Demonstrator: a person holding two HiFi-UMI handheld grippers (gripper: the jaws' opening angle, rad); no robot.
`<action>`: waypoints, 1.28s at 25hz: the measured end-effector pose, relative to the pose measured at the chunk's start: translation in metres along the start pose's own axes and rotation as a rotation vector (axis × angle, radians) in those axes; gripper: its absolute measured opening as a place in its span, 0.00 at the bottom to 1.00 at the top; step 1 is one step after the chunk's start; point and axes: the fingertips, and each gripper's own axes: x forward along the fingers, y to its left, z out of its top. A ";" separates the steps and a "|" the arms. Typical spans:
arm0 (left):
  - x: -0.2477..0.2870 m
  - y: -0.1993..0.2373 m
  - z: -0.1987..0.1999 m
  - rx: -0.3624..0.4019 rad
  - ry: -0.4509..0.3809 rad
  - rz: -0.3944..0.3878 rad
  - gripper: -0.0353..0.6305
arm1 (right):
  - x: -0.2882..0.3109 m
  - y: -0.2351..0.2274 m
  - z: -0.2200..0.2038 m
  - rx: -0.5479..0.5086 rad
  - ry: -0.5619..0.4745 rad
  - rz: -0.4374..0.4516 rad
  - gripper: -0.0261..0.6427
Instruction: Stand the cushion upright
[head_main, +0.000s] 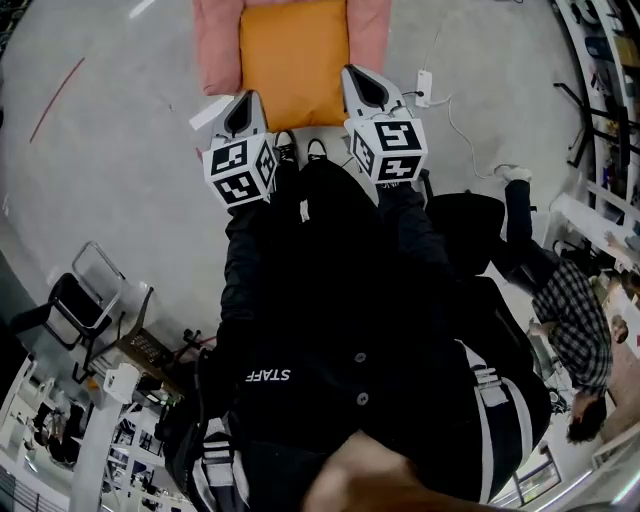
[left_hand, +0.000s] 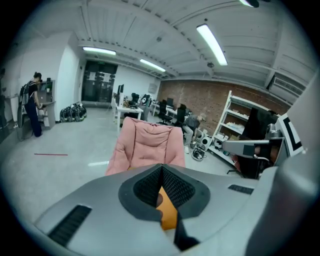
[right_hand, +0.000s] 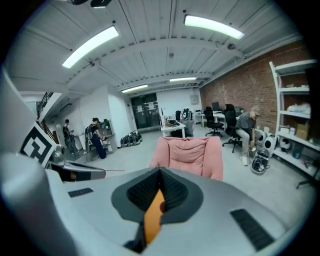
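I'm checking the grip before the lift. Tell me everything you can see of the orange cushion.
The orange cushion is a plain, roughly square pad of soft-looking fabric. In the head view it rests on a pink chair, which shows past both its sides. The left gripper and the right gripper are each shut on a near corner; orange fabric shows pinched between each pair of jaws.
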 end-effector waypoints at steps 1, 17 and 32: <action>0.011 0.007 -0.010 0.000 0.026 -0.001 0.05 | 0.009 -0.002 -0.011 0.006 0.020 -0.011 0.06; 0.168 0.091 -0.161 -0.036 0.275 0.009 0.05 | 0.142 -0.054 -0.201 0.145 0.318 -0.094 0.06; 0.294 0.135 -0.262 -0.064 0.305 0.042 0.05 | 0.242 -0.117 -0.335 0.153 0.393 -0.136 0.12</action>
